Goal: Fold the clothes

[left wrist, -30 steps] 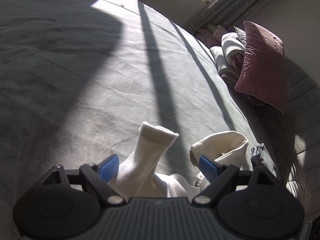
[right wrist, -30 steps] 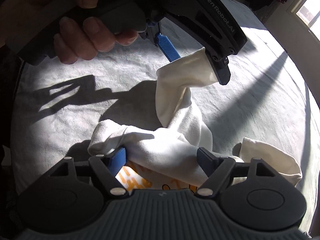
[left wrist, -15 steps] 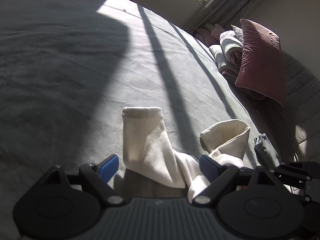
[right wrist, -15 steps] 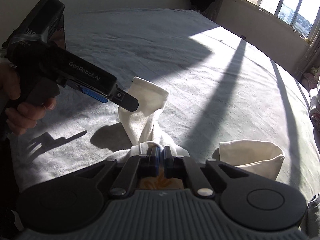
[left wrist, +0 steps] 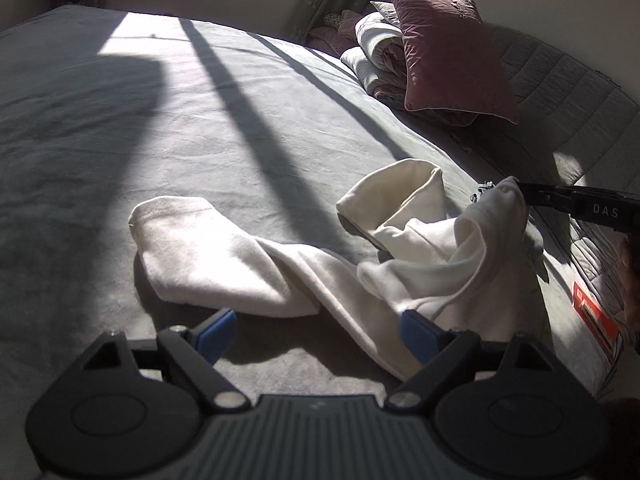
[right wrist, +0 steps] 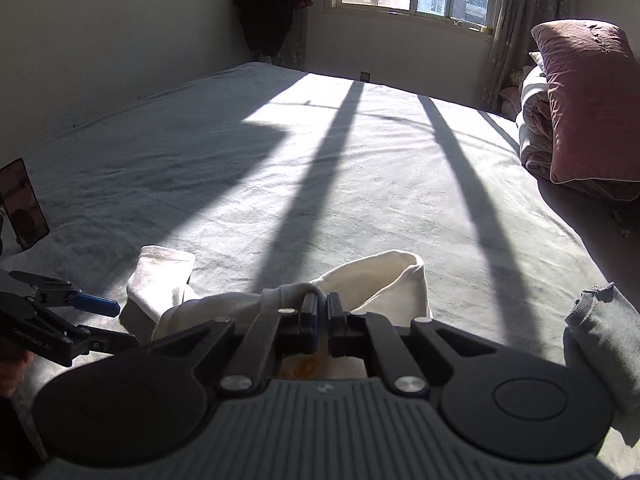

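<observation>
Cream garment (left wrist: pixel 304 268), a small top with two sleeves, lies crumpled on the grey bedspread (left wrist: pixel 200 120) just ahead of the left gripper (left wrist: pixel 316 330) in the left wrist view. That gripper's blue-padded fingers (left wrist: pixel 216 330) stand wide apart and hold nothing; one sleeve lies flat ahead of the left finger, and the other sleeve's open cuff stands up ahead of the right finger. To the right, the right gripper (left wrist: pixel 520 194) lifts a pinched bunch of the fabric off the bed. A maroon pillow (left wrist: pixel 448 48) leans on folded bedding far ahead to the right.

From the right wrist view, the right gripper (right wrist: pixel 322 312) is clamped narrow on a fold of the garment, with both sleeves spreading ahead of it. The left gripper (right wrist: pixel 108 322) hangs spread at the left, beside the left sleeve. A grey cloth (right wrist: pixel 604 344) lies to the right.
</observation>
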